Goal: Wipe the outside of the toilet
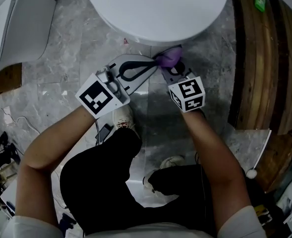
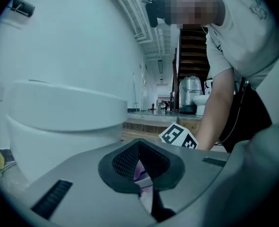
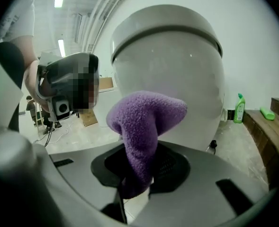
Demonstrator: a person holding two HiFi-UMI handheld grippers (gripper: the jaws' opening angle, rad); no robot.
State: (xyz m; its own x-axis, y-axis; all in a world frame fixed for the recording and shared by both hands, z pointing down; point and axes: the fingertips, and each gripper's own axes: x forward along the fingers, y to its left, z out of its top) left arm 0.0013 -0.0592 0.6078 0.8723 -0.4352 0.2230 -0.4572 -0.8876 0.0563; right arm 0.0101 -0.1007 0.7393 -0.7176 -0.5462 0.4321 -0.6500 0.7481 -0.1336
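**At the toilet [image 1: 155,9] front: cloth [image 1: 169,58] held by both grippers**

On the grey marble floor [image 1: 76,48], a white toilet is seen from above in the head view, its rounded bowl filling the top of the frame. To its right, dark wooden steps [image 1: 257,68] are noted, running down the edge of the frame. A second white fixture [image 1: 12,29] is recorded at the far left, well apart from the toilet.

The person's two bare forearms are extended towards the bowl, with dark-clad legs and pale shoes visible below them.

The left gripper [image 1: 153,61] is angled in from the left, and its tips meet the cloth. In the left gripper view, its jaws are drawn together to a narrow slit, in which a strip of purple is caught.

The right gripper [image 1: 171,68] is placed just beside it. In the right gripper view, its jaws are closed on the lower end of the purple cloth, which rises above them in a folded lump.

The cloth is held just in front of the bowl's outer wall, low down. Contact with the porcelain cannot be confirmed.

A green bottle [image 1: 259,0] is noted on the steps, well apart from the grippers.
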